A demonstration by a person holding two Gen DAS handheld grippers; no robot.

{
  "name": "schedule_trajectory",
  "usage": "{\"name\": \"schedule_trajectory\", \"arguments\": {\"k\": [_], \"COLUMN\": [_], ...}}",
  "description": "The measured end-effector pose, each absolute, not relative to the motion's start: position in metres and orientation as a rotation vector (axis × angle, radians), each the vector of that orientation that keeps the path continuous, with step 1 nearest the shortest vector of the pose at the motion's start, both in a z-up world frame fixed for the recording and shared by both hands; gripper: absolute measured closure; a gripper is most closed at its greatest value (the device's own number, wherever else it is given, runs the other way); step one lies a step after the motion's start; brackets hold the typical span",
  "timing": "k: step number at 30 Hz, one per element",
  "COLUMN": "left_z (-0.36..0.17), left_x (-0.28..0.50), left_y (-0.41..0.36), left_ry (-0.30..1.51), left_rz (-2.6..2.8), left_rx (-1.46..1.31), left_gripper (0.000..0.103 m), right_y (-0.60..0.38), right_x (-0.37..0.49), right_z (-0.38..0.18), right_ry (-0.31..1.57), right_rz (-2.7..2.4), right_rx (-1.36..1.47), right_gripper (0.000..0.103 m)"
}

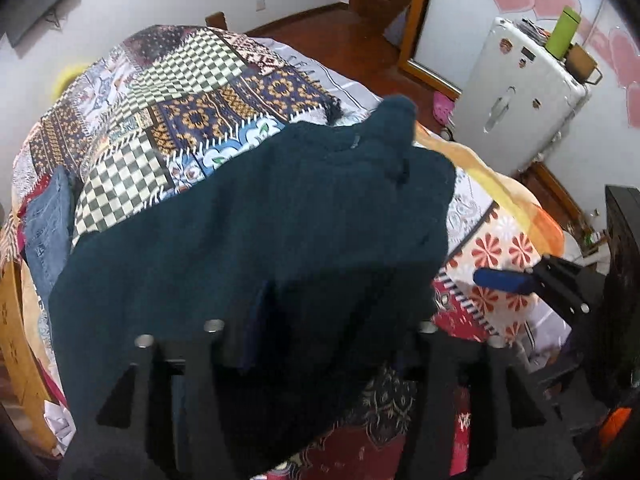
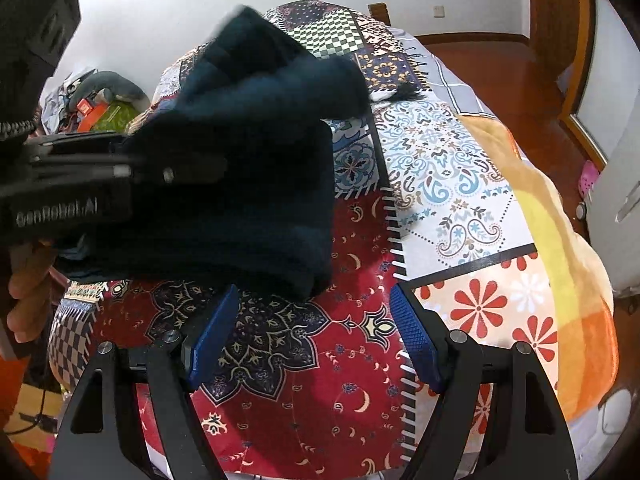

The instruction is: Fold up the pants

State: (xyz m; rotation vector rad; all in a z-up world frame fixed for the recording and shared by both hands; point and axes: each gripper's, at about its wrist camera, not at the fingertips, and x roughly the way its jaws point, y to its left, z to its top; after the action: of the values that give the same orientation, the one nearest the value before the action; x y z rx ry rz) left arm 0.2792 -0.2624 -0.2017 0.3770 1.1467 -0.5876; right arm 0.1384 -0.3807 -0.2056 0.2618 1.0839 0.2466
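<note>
Dark teal pants [image 1: 248, 216] lie folded over on the patchwork bedspread [image 1: 192, 80]. My left gripper [image 1: 336, 332] points down at their near edge, jaws apart, with loose cloth draped over and between the fingers; one dark blue pad [image 1: 260, 320] shows and the other is hidden. From the right wrist view the pants [image 2: 248, 160] are a thick bundle with the left gripper [image 2: 192, 168] reaching in from the left. My right gripper [image 2: 314, 336] hovers open over the red patch of the bedspread [image 2: 304, 380], just short of the pants' near edge, with nothing between its blue pads.
Folded jeans [image 1: 48, 224] lie at the bed's left side by the wooden frame [image 1: 16, 340]. An orange-yellow blanket [image 2: 560, 240] runs along the right edge. A white fridge [image 1: 516, 96] stands beyond it on the wooden floor. A hand [image 2: 28, 292] holds the left gripper.
</note>
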Motion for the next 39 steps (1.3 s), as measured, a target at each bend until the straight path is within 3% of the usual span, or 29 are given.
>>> {"name": "schedule_trajectory", "arguments": {"k": [5, 16, 28, 33, 39], "left_z": [-0.188, -0.146, -0.245, -0.27, -0.266], "left_x": [0.27, 0.339, 0.449, 0.443, 0.414], "left_y": [-0.246, -0.157, -0.126, -0.112, -0.059], "left_ry": [1.18, 1.069, 1.229, 1.177, 1.158], "left_rz": [-0.647, -0.417, -0.179, -0.152, -0.105], "left_rx": [0.296, 0.168, 0.36, 0.478, 0.389], "left_gripper": [0.028, 0.021, 0.021, 0.002, 0.002], "right_y": [-0.374, -0.351, -0.332, -0.332, -0.333], "right_x": [0.139, 0.147, 0.165, 0.176, 0.184], "right_z": [-0.202, -0.203, -0.209, -0.209, -0.204], "right_ry": [1.084, 1.088, 1.109, 1.113, 1.096], "right_rz": [0.262, 0.304, 0.299, 0.287, 0.275], "right_rx": [0.248, 0.209, 0.157, 0.133, 0.143], "right_gripper": [0.028, 0.028, 0.026, 0.025, 0.026]}}
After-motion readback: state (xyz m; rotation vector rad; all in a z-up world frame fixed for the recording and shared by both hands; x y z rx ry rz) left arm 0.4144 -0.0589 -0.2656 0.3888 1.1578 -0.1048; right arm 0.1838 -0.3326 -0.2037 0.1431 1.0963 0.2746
